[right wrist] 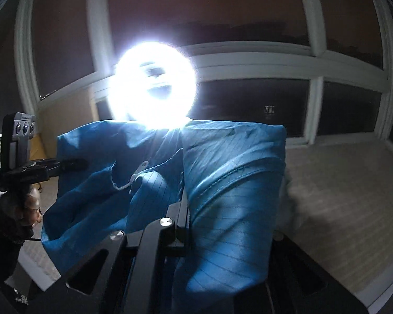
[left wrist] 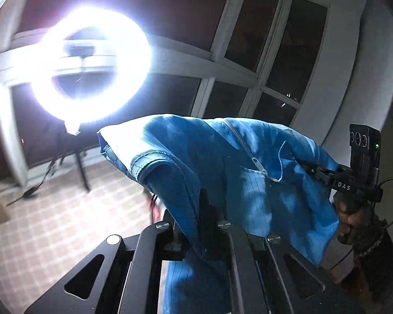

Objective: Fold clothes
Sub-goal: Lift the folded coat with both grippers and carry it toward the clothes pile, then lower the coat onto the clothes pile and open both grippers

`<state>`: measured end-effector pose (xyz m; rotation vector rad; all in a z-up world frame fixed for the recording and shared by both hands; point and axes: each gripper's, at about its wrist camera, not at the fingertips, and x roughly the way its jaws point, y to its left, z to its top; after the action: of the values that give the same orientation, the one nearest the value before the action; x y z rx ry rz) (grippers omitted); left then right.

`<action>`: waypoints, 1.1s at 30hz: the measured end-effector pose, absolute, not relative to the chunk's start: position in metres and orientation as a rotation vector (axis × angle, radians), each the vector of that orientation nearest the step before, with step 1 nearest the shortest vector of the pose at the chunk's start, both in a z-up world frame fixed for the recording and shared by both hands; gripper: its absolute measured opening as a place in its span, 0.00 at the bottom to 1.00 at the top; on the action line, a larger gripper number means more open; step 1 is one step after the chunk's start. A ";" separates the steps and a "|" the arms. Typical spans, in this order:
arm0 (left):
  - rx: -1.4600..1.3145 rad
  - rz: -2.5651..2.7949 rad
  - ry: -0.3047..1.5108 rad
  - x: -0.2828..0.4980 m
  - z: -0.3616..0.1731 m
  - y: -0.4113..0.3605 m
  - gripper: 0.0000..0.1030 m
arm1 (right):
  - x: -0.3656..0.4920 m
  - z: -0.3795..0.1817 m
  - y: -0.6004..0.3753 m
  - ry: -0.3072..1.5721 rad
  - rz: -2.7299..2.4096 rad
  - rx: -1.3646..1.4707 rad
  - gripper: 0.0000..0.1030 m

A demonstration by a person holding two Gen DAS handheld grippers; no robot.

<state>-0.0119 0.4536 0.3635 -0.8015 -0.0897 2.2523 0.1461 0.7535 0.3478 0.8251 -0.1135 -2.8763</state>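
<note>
Dark window panes and a glaring ring light fill the background above a tiled floor. Blue garment, zip pull visible, hangs stretched in the air between both tools. Left tongs are clamped on one fabric edge; right tongs are clamped on the other.

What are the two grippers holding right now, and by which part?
Both hold the blue garment, lifted in the air. The right gripper pinches an edge of the fabric near the zipper; the left gripper clamps a seamed fold, cloth draping over its jaws.
</note>
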 end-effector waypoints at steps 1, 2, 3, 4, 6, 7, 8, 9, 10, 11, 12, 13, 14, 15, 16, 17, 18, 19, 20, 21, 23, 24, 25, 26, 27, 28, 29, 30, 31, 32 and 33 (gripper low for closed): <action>-0.804 2.251 -0.092 -0.019 0.364 0.465 0.06 | 0.132 0.345 0.768 -0.109 -2.880 0.837 0.07; -0.808 2.255 -0.084 -0.028 0.363 0.479 0.06 | 0.119 0.341 0.781 -0.106 -2.878 0.853 0.07; -0.816 2.257 -0.075 -0.035 0.360 0.491 0.06 | 0.107 0.338 0.795 -0.102 -2.875 0.869 0.07; -0.826 2.258 -0.067 -0.042 0.357 0.502 0.06 | 0.096 0.335 0.807 -0.099 -2.872 0.884 0.07; -0.859 2.250 -0.068 -0.056 0.342 0.520 0.06 | 0.081 0.324 0.826 -0.116 -2.859 0.921 0.07; -0.880 2.242 -0.068 -0.062 0.332 0.527 0.07 | 0.077 0.313 0.835 -0.140 -2.852 0.940 0.07; -0.918 2.227 -0.045 -0.068 0.317 0.534 0.10 | 0.072 0.301 0.844 -0.163 -2.847 0.965 0.07; -0.987 2.231 0.008 -0.075 0.296 0.543 0.14 | 0.067 0.282 0.851 -0.183 -2.846 1.009 0.07; -1.058 2.233 0.060 -0.081 0.275 0.551 0.22 | 0.061 0.261 0.857 -0.201 -2.839 1.066 0.07; -1.147 2.244 0.087 -0.088 0.254 0.553 0.31 | 0.055 0.235 0.861 -0.212 -2.810 1.158 0.10; -1.171 2.240 0.068 -0.088 0.246 0.549 0.35 | 0.053 0.222 0.865 -0.243 -2.772 1.203 0.14; -1.192 2.237 0.049 -0.088 0.240 0.544 0.38 | 0.051 0.210 0.869 -0.274 -2.734 1.247 0.22; -1.194 2.242 0.029 -0.085 0.242 0.536 0.39 | 0.050 0.200 0.874 -0.310 -2.700 1.274 0.22; -1.194 2.248 0.010 -0.082 0.245 0.528 0.39 | 0.057 0.206 0.884 -0.373 -2.691 1.241 0.22; -1.183 2.271 0.008 -0.077 0.254 0.520 0.37 | 0.063 0.211 0.893 -0.428 -2.685 1.208 0.24; -1.172 2.294 0.007 -0.071 0.263 0.513 0.35 | 0.070 0.218 0.900 -0.454 -2.704 1.174 0.29; -1.160 2.317 0.005 -0.066 0.272 0.505 0.35 | 0.077 0.230 0.908 -0.469 -2.739 1.100 0.32; -1.146 2.341 0.007 -0.060 0.281 0.498 0.35 | 0.085 0.242 0.916 -0.484 -2.772 1.025 0.36; -1.102 2.375 0.046 -0.056 0.297 0.500 0.35 | 0.091 0.252 0.923 -0.491 -2.804 0.958 0.36; -1.058 2.405 0.081 -0.051 0.312 0.502 0.35 | 0.087 0.260 0.923 -0.465 -2.832 0.921 0.36; -0.995 2.408 0.078 -0.057 0.333 0.516 0.36 | 0.079 0.275 0.924 -0.412 -2.884 0.854 0.36; -0.968 2.405 0.078 -0.062 0.342 0.524 0.37 | 0.069 0.277 0.919 -0.373 -2.892 0.850 0.36; -0.946 2.417 0.094 -0.066 0.347 0.534 0.37 | 0.057 0.278 0.911 -0.333 -2.892 0.850 0.35; -0.927 2.420 0.111 -0.077 0.349 0.546 0.37 | 0.045 0.278 0.904 -0.307 -2.884 0.858 0.35; -0.922 2.399 0.128 -0.084 0.348 0.560 0.37 | 0.032 0.277 0.897 -0.290 -2.878 0.876 0.35; -0.926 2.393 0.137 -0.087 0.345 0.568 0.37 | 0.021 0.275 0.891 -0.287 -2.871 0.887 0.35; -0.932 2.406 0.174 -0.092 0.340 0.578 0.37 | 0.013 0.273 0.886 -0.276 -2.868 0.891 0.35; -0.939 2.419 0.210 -0.097 0.334 0.588 0.37 | 0.007 0.272 0.881 -0.247 -2.879 0.895 0.35; -0.953 2.435 0.238 -0.100 0.327 0.593 0.37 | -0.001 0.268 0.878 -0.200 -2.910 0.911 0.35; -0.974 2.449 0.263 -0.104 0.319 0.598 0.38 | -0.004 0.265 0.880 -0.180 -2.935 0.933 0.35; -1.049 2.453 0.259 -0.114 0.301 0.594 0.37 | -0.009 0.259 0.880 -0.180 -2.948 0.969 0.35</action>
<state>-0.1145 0.5941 0.3013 -1.0493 0.2585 2.4528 -0.0090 0.8801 0.2591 0.9691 -0.1802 -2.9481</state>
